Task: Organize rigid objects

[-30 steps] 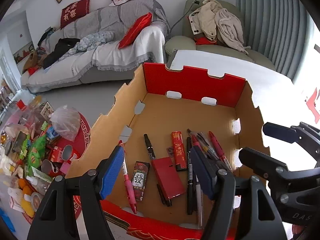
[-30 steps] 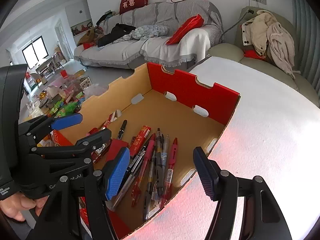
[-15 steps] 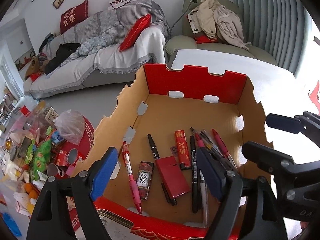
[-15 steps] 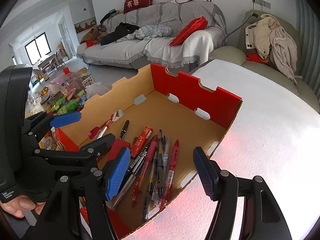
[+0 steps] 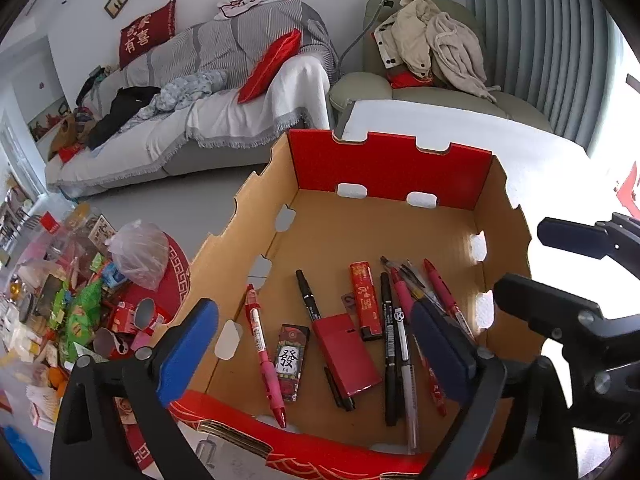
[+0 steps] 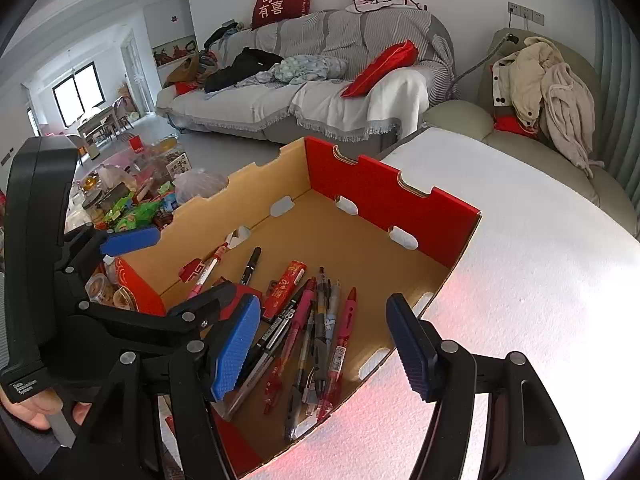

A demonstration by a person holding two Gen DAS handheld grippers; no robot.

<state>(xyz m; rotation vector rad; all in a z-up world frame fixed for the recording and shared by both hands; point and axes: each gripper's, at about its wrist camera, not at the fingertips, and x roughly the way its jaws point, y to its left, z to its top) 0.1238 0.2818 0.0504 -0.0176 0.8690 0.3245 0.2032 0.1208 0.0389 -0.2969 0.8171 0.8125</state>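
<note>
While both grippers hover spread wide and empty, the cardboard box (image 5: 384, 168) holds everything.
Left gripper (image 5: 316, 344) over the near rim, right gripper (image 6: 324, 344) over the pen cluster (image 6: 316, 332) at right.

A home living room: grey-covered sofa (image 5: 224, 92) with red cushions (image 5: 147, 36), armchair (image 6: 532, 120) heaped with clothes.

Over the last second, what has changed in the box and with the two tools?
Both tools, the left tool and the right tool, drew back slightly from the cardboard box, open and empty. The pens and the red case stayed put.
</note>
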